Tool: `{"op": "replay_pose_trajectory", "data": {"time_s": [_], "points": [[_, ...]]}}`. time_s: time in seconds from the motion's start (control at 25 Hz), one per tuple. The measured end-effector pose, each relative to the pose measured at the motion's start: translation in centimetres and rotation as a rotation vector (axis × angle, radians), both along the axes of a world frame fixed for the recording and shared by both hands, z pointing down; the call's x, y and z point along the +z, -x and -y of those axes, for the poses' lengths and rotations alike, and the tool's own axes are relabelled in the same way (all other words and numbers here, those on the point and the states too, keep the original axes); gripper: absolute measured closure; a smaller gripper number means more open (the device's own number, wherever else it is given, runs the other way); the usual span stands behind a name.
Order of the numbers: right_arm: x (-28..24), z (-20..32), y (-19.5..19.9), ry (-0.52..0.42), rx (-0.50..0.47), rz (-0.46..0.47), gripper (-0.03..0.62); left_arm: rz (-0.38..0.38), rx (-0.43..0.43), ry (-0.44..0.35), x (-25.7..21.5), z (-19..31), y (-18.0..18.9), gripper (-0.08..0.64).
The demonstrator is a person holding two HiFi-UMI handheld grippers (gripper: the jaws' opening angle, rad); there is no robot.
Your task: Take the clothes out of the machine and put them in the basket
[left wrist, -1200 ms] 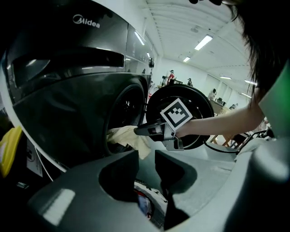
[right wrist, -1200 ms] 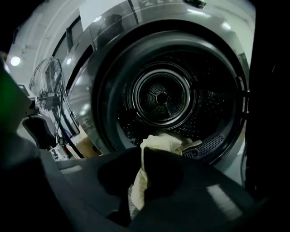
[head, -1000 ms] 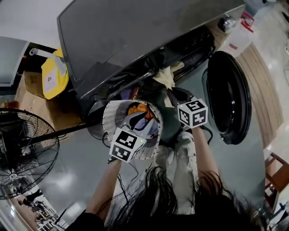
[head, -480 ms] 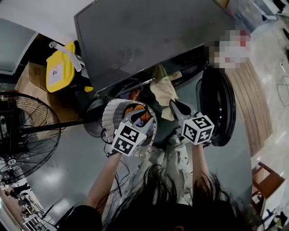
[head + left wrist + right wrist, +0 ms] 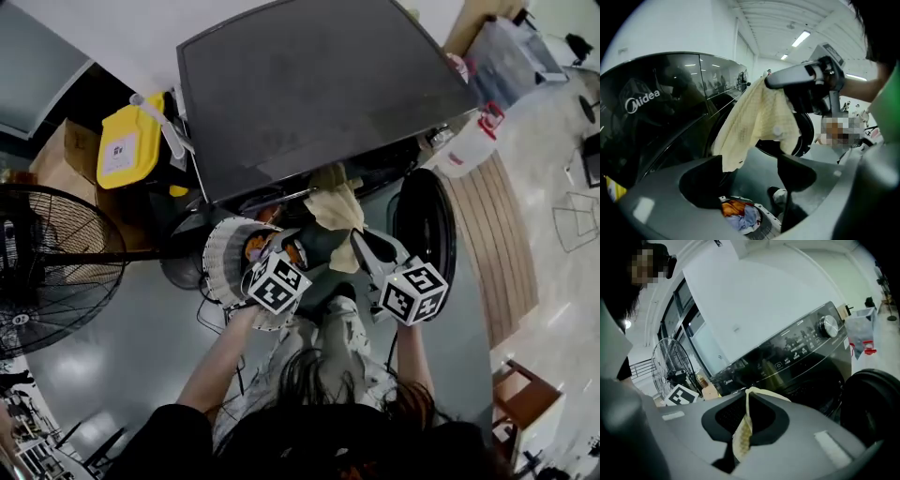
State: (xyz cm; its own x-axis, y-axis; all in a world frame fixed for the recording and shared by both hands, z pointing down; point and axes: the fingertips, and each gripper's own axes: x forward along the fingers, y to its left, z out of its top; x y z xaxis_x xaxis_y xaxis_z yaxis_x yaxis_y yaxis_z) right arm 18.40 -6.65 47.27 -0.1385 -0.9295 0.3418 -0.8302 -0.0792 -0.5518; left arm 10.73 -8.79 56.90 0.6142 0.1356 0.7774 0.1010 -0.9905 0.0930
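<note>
At the far left a black fan [image 5: 47,267] stands on the grey floor [image 5: 141,347], with a cardboard box [image 5: 54,167] and a yellow container [image 5: 129,145] beyond it, beside the dark washing machine [image 5: 319,84]. A white perforated basket [image 5: 220,267] sits on the floor in front of the machine's left part. It already holds an orange garment [image 5: 732,207] and a pale bluish one [image 5: 746,219].

The left gripper [image 5: 749,176] hovers over the basket. Its jaws are spread wide, and nothing lies between its pads; only the basket's contents show below the gap.

Just right of it, a cream waffle-textured cloth [image 5: 754,122] hangs freely in the air in front of the machine's open mouth. It is out of the drum and not in the basket, hanging a little to the basket's right in the head view.

The right gripper [image 5: 746,404] has its jaws pressed together on the cloth's upper edge. A narrow fold of the fabric is pinched between them and runs down out of the grip. In the left gripper view the rest of the cloth drapes down from that gripper's tip.

Further right, the machine's round door [image 5: 427,230] stands swung open. A white jug with a red cap [image 5: 466,150] stands by the machine's right corner.
</note>
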Motion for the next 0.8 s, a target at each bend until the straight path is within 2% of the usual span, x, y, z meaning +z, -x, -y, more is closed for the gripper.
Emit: {"op": "replay_pose_trajectory", "data": {"time_s": [0.28,0.52,0.6,0.68,0.8], "points": [[-3.6,-1.9,-1.4,0.0,-0.08,-0.022,0.554,0.015,-0.031,-0.061,2.9,1.1,-5.3,0.201],[-6.2,-3.3,-2.5,-0.011,-0.128,-0.042,0.554,0.008,-0.034,-0.005,4.7,1.4,-9.1,0.209],[-6.5,-3.4,-3.2,-0.005,-0.136,-0.061,0.553,-0.016,-0.044,0.029,4.7,1.3,-10.2,0.272],[-6.5,-3.5,-3.9,-0.002,-0.136,-0.069,0.552,-0.04,-0.065,0.055,4.3,1.0,-10.8,0.401],[-6.3,-3.7,-5.2,-0.004,-0.122,-0.075,0.553,-0.076,-0.108,0.068,3.3,0.9,-10.8,0.509]]}}
